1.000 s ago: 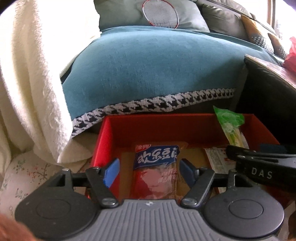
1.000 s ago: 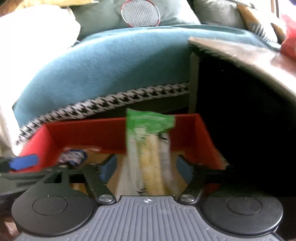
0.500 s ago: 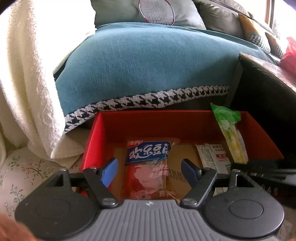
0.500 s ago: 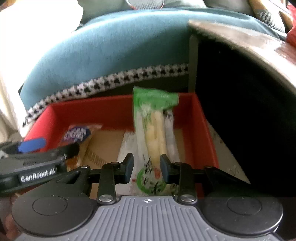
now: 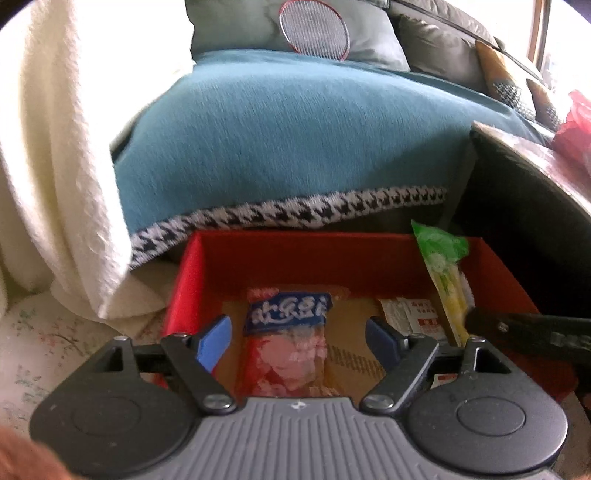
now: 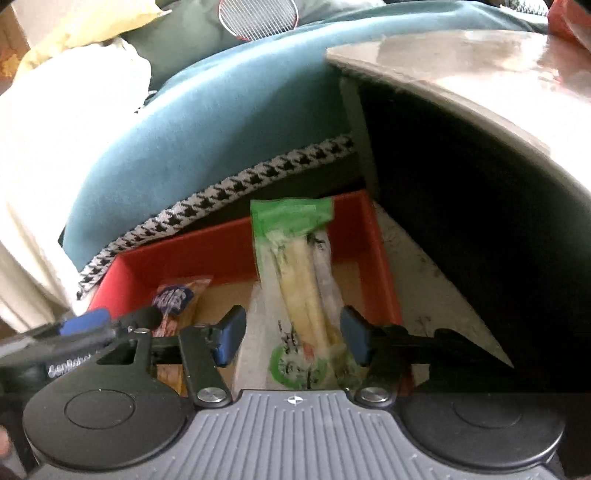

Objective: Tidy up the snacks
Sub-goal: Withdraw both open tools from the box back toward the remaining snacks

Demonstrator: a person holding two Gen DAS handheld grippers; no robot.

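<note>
Your right gripper point(image 6: 291, 338), jaws just reopened around the green-topped clear snack pack point(image 6: 301, 280), and wide-open left gripper point(image 5: 295, 338) hovered over the red cardboard box point(image 5: 295, 254).

Open box point(image 5: 258, 258) on floor, in front of sofa point(image 5: 295, 129). Blanket point(image 5: 55, 166) hangs at sofa's left. Cushion point(image 5: 258, 26) at sofa back. Bench point(image 6: 480, 74) right of box, edge above box's right side. Bean snack packet point(image 5: 288, 332) lies flat in box, left of centre. Long snack packet point(image 6: 303, 280) in box's right part, top end leaning on far wall. Flat sachets point(image 5: 413, 317) on box bottom between both packets.
</note>
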